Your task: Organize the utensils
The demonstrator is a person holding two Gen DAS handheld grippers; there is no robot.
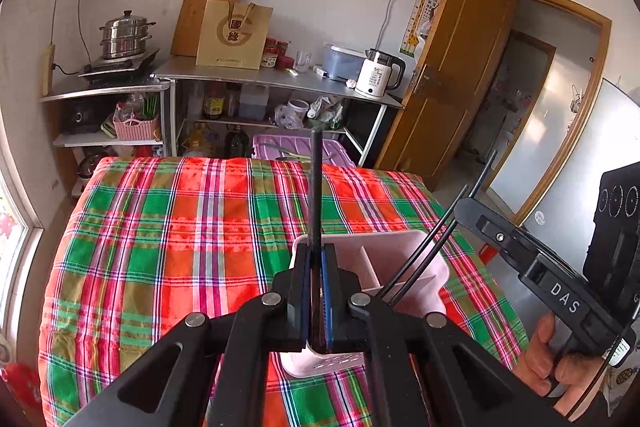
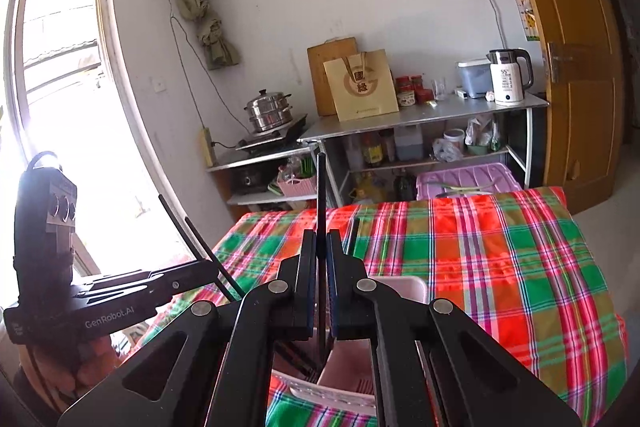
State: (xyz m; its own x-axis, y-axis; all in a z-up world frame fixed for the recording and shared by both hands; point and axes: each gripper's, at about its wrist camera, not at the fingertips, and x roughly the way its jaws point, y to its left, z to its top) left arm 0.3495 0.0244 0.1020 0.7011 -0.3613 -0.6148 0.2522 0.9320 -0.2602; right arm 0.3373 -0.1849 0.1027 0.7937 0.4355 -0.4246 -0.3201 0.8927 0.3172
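Two grippers are each pinching one black chopstick: your left gripper (image 1: 316, 291) is holding its chopstick (image 1: 316, 187) with jaws nearly shut, upright so the lower end is aiming into the pink holder (image 1: 404, 247). Your right gripper (image 2: 319, 291) is clamping its chopstick (image 2: 321, 195) likewise, over the same holder (image 2: 404, 289). Two more chopsticks (image 1: 424, 255) are already leaning in a right-hand compartment, so keep clear of them. Beyond, the plaid worktop (image 1: 160, 227) is lying bare, giving you room; past its far edge stand the shelves (image 1: 276, 79).
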